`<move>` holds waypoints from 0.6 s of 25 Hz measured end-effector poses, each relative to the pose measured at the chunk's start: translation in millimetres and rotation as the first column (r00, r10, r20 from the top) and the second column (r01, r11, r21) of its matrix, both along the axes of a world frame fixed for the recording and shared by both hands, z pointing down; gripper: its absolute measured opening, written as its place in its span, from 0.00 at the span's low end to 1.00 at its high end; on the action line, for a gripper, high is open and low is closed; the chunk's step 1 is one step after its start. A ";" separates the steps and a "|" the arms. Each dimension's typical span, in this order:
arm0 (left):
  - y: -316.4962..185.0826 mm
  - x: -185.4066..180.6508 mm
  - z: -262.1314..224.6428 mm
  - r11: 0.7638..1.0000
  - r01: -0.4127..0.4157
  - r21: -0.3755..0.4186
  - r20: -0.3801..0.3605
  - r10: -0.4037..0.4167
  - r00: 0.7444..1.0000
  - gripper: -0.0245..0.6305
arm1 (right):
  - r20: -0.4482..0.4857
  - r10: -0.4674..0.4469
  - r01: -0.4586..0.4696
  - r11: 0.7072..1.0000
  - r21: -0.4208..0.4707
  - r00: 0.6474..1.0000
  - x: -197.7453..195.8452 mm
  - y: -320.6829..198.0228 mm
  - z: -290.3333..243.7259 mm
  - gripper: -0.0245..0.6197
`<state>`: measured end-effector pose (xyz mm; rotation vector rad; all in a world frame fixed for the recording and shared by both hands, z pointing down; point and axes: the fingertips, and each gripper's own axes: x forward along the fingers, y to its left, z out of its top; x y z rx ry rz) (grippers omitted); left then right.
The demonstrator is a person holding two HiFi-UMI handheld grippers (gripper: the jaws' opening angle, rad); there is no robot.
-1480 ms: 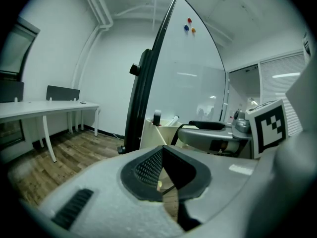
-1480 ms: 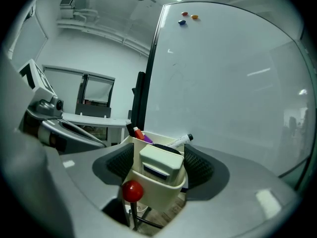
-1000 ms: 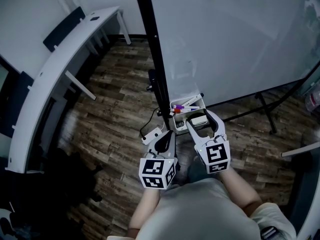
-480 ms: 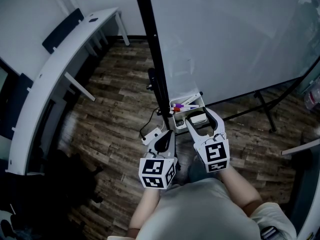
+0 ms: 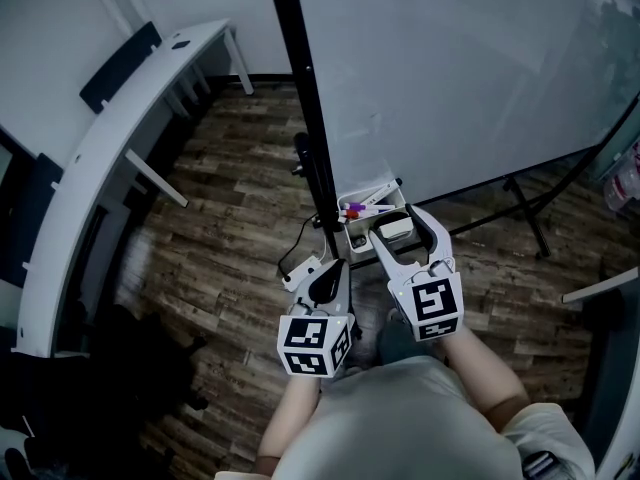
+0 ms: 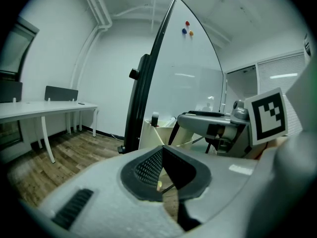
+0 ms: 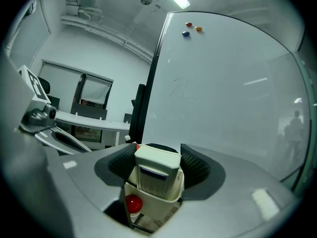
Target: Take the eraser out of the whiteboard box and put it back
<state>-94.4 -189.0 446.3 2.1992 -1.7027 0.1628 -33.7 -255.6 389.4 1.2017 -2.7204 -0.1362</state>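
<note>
The pale eraser [image 5: 397, 230] stands upright, partly risen out of the white whiteboard box [image 5: 347, 232] that hangs beside the black stand post. My right gripper [image 5: 396, 224] is shut on it, a pad pressing each side. In the right gripper view the eraser [image 7: 156, 170] sticks up from the box [image 7: 159, 206] between the pads of the right gripper [image 7: 157, 162], with a red marker cap [image 7: 132, 203] below. Coloured markers [image 5: 366, 208] lie in the box's far half. My left gripper [image 5: 332, 268] hovers just left of the box, shut and holding nothing; its tips [image 6: 162, 150] meet in front of the box [image 6: 156, 132].
The whiteboard [image 5: 450, 68] fills the upper right, on a black post [image 5: 305, 98] with stand legs [image 5: 530, 218] across the wooden floor. A long white desk [image 5: 120, 138] curves along the left. A cable [image 5: 297, 251] trails on the floor under the box.
My right gripper has risen a little with the eraser, which now stands higher out of the box. The left gripper has stayed where it was.
</note>
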 end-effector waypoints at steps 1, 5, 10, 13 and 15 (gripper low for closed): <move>1.2 0.4 -0.5 1.000 -0.003 0.001 0.000 0.003 1.000 0.04 | 0.001 0.002 -0.002 1.000 0.005 1.000 0.1 0.9 -2.5 0.48; 6.2 1.2 -1.7 1.000 -0.014 0.004 0.002 0.014 1.000 0.04 | 0.009 0.011 -0.011 1.000 0.023 1.000 0.4 5.0 -11.8 0.48; 12.9 0.8 -3.6 1.000 -0.028 0.006 0.004 0.028 1.000 0.04 | 0.024 0.022 -0.023 0.999 0.049 0.999 0.9 11.5 -25.7 0.48; 17.1 1.3 -6.0 0.999 -0.038 0.010 0.005 0.038 0.999 0.04 | 0.032 0.030 -0.032 0.997 0.071 0.999 2.0 16.0 -36.4 0.48; 20.6 2.3 -6.8 0.999 -0.045 0.013 0.005 0.045 0.999 0.04 | 0.036 0.035 -0.038 0.996 0.086 0.999 2.8 19.3 -42.8 0.48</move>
